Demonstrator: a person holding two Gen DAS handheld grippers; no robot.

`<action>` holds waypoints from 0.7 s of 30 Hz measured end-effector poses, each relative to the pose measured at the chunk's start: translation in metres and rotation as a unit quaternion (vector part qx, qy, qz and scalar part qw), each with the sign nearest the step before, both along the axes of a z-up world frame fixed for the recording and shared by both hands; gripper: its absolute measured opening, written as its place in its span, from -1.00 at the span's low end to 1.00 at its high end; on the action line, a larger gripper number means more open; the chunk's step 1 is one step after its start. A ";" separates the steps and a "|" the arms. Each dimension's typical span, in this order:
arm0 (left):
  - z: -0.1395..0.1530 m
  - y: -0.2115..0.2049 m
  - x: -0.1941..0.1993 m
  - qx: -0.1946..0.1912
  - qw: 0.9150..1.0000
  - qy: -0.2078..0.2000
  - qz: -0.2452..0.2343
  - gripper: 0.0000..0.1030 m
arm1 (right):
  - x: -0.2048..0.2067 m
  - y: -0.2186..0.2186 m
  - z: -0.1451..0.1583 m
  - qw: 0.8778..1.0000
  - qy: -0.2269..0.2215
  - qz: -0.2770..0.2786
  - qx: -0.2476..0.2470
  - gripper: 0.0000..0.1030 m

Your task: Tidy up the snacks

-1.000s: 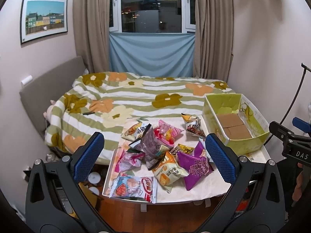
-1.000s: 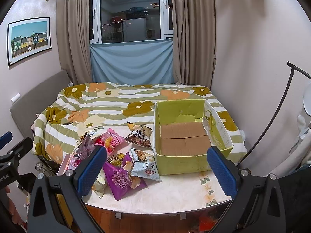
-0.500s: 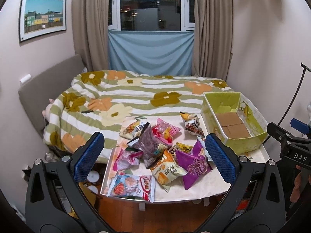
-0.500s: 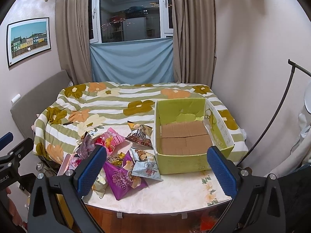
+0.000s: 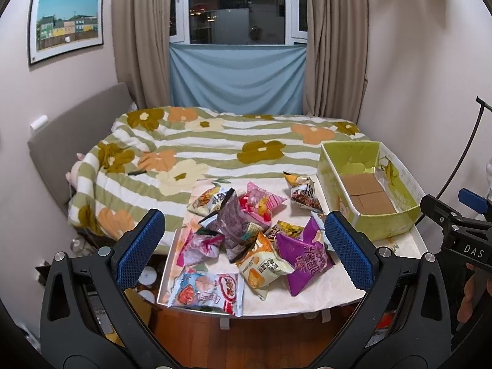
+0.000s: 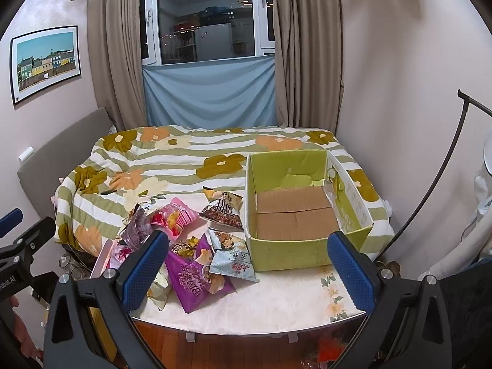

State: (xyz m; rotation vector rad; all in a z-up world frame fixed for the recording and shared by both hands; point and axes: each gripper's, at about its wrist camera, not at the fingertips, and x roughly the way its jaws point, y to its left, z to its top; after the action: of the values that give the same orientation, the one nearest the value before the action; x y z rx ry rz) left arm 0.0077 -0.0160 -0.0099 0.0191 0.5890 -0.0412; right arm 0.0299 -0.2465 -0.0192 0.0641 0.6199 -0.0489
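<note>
Left wrist view is showing the left tool [image 5: 244, 240] hanging spread and empty above the near edge of the desk [image 5: 332, 295], nothing between its blue pads. The right tool [image 6: 247, 264] is likewise standing spread and holding nothing.

The snack packets [image 5: 246, 233] are lying in a loose overlapping heap left of the green cardboard box [image 6: 307, 246], which is sitting empty at the right end of the desk.

Risks, as judged:
- The packets are overlapping; closing on one is likely to drag or lift a neighbour.
- The red-and-white shrimp-cracker packet [image 5: 206, 290] is overhanging the desk's near edge, furthest from the box; a nudge could send it to the floor.
- Puffed foil bags are liable to slip from the pads if pinched on the belly.

The purple packet [image 6: 196, 273] and pale blue packet [image 6: 233, 259] are lying just beside the box's near-left corner. The box's near wall is standing between the heap and its floor, so a packet must be carried over it. A floral bed [image 6: 190, 156] is lying behind the box.
</note>
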 end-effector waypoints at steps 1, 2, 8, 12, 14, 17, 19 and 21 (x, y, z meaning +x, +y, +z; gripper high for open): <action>0.000 0.000 0.000 -0.001 1.000 0.002 0.000 0.99 | 0.000 0.000 0.000 1.000 0.001 0.000 0.000 0.99; -0.001 0.000 0.000 -0.002 1.000 0.003 0.000 0.99 | 0.000 0.000 -0.001 1.000 0.001 0.000 0.001 0.99; -0.003 -0.001 0.004 -0.001 1.000 0.011 0.000 0.99 | -0.003 0.002 -0.004 1.000 0.004 -0.001 0.002 0.99; -0.004 -0.002 0.006 0.000 1.000 0.014 -0.001 0.99 | -0.001 0.000 -0.004 1.000 0.003 0.000 0.002 0.99; -0.004 -0.002 0.006 0.000 1.000 0.014 -0.001 0.99 | -0.001 -0.001 -0.003 1.000 0.003 -0.001 0.003 0.99; -0.004 -0.002 0.006 0.000 1.000 0.015 -0.001 0.99 | 0.000 -0.001 -0.003 1.000 0.004 -0.001 0.003 0.99; -0.005 -0.002 0.007 -0.001 1.000 0.016 -0.001 0.99 | -0.001 0.000 -0.004 1.000 0.005 -0.001 0.004 0.99; -0.005 -0.002 0.007 0.000 1.000 0.016 -0.001 0.99 | 0.000 -0.001 -0.003 1.000 0.005 -0.001 0.003 0.99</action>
State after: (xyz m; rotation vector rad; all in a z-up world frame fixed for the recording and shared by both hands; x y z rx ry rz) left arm 0.0145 -0.0178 -0.0145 0.0185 0.6208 -0.0438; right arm 0.0304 -0.2478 -0.0223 0.0706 0.6296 -0.0482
